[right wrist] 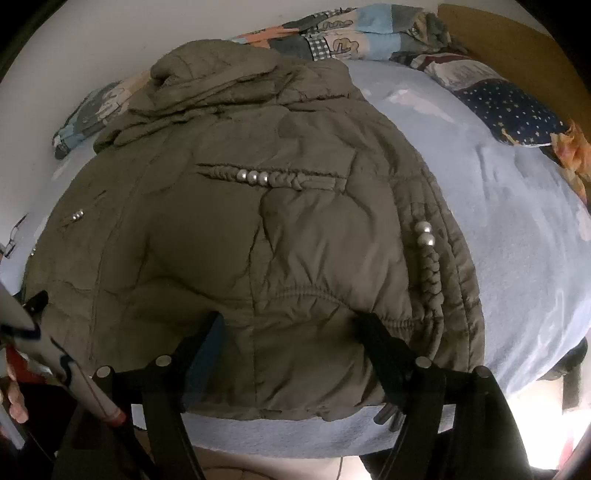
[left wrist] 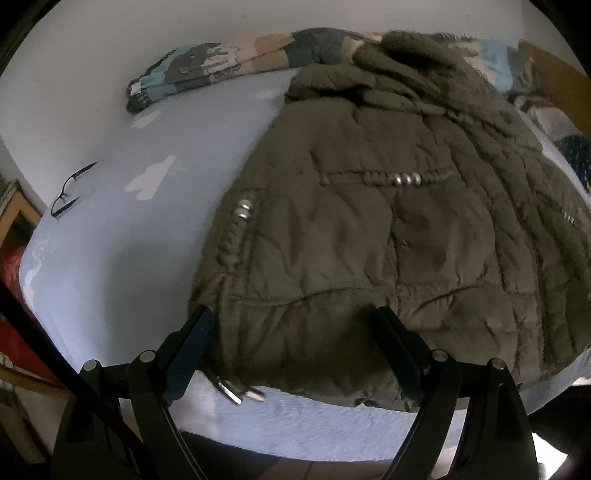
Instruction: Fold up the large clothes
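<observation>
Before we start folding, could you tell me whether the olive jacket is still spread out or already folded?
Spread out: the jacket lies flat, back up, on the blue sheet, hood bunched at the far end.

Both cameras sit low at the near edge of the bed (left wrist: 92,258), each looking forward and steeply down between its own fingers (left wrist: 188,354), close over the hem of the olive jacket (left wrist: 351,229) that fills most of either picture. The left wrist view stands toward the near left part of the hem and takes in the bed's left side with a pair of glasses (left wrist: 68,194). The right wrist view stands toward the near right part and takes in the bed's right side; both share the jacket, the patterned blanket (right wrist: 347,33) along the far edge and the wall behind.
</observation>
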A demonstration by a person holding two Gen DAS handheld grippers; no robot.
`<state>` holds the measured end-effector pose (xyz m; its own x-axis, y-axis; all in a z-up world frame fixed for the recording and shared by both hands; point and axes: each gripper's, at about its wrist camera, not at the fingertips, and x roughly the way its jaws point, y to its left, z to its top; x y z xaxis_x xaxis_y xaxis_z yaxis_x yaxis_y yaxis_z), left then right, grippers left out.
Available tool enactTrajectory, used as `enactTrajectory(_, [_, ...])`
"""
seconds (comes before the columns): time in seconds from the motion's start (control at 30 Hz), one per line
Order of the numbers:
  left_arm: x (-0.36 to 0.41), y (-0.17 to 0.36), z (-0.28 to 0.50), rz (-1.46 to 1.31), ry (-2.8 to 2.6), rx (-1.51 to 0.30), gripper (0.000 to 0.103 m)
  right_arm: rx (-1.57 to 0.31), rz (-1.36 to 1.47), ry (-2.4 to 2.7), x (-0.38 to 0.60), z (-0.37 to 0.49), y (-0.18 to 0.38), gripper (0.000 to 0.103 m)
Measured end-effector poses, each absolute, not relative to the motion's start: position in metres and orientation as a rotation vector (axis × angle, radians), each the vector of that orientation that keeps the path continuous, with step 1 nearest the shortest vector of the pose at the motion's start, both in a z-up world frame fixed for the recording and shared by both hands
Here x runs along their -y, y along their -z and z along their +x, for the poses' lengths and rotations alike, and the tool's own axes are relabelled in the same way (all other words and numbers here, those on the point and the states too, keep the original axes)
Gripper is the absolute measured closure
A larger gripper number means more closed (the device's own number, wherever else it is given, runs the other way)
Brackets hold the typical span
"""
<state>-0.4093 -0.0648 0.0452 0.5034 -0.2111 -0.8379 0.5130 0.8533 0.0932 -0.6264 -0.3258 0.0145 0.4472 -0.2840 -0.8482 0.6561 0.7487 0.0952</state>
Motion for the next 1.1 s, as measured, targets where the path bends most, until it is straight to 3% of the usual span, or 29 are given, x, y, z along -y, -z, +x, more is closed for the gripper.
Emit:
enactTrajectory(0.23, [0.006, -0.075, -0.372, 0.149, 0.368, -0.977, 0.015, -0.756, 0.559, 0.667, 0.355, -0.676, -0.046, 0.022])
enactTrajectory(0.47, [-0.062, -0.04, -0.323, -0.222, 0.25, -1.211, 0.015, -0.698, 0.812, 0.779, 0.405, -0.722, -0.028, 0.022])
enactTrajectory(1.1, [-0.052, -0.009, -0.332, -0.409, 0.385, -1.277, 0.015, -0.716, 1.1, 0.585, 0.409, -0.706, 0.025, 0.021])
